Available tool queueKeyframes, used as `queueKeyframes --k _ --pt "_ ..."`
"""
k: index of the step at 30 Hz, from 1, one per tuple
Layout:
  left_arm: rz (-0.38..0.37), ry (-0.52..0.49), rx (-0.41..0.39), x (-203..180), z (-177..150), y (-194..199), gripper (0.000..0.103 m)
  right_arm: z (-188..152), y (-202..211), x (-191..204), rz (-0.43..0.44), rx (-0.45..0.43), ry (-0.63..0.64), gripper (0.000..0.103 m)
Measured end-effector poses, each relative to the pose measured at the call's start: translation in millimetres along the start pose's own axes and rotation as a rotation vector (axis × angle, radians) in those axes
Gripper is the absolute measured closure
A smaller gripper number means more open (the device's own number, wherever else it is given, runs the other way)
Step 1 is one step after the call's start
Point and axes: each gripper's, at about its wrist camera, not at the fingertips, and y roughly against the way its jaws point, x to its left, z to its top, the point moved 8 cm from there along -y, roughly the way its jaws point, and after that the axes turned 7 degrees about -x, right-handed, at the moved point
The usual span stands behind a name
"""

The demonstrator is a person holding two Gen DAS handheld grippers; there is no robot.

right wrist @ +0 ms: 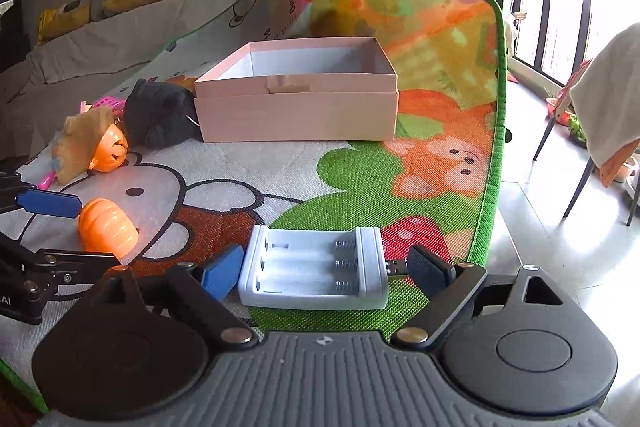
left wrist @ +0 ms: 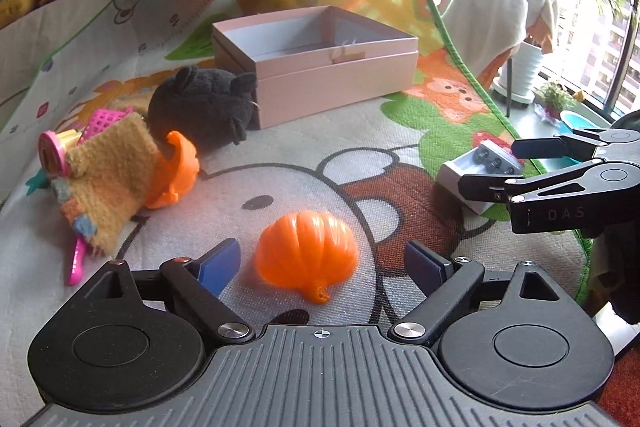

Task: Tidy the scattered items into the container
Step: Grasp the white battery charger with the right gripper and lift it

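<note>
An open pink box (left wrist: 320,67) stands at the back of the play mat; it also shows in the right wrist view (right wrist: 296,107). My left gripper (left wrist: 324,265) is open with an orange pumpkin half (left wrist: 306,255) lying between its fingers. My right gripper (right wrist: 328,267) is open around a white battery charger (right wrist: 316,267) on the mat. The charger (left wrist: 472,171) and the right gripper (left wrist: 500,167) also show at the right of the left wrist view. The pumpkin half (right wrist: 106,227) shows at the left of the right wrist view.
A black plush toy (left wrist: 204,107), a yellow knitted piece (left wrist: 108,179), an orange jack-o'-lantern piece (left wrist: 176,167) and pink plastic toys (left wrist: 104,121) lie left of the box. The mat's green edge (left wrist: 472,75) runs along the right, with a towel-draped chair (left wrist: 504,7) beyond.
</note>
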Motion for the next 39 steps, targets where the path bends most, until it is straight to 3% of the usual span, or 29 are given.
queueKeyframes --k 13,16,19,26,29,36,39 --pt "0.022 0.025 0.007 6 -3 0 0.009 -2 -8 2 0.039 0.041 0.044 0.002" --pt "0.016 0.027 0.008 5 -3 0 0.009 -4 -13 3 0.075 0.081 0.034 0.003" --pt "0.012 0.031 0.008 4 -4 -1 0.008 -4 -12 2 0.072 0.07 0.032 0.01" --pt "0.028 0.015 0.021 3 -4 -11 0.008 -4 -11 2 0.071 0.06 0.034 0.011" --pt "0.033 -0.004 0.021 1 -3 -12 0.013 -4 -10 2 0.072 0.058 0.031 0.011" --pt "0.02 -0.015 0.019 -1 -1 -7 0.036 -2 -8 3 0.084 0.048 0.033 0.012" --pt "0.003 -0.013 0.017 -1 2 -6 0.038 1 -6 3 0.091 0.041 0.038 0.012"
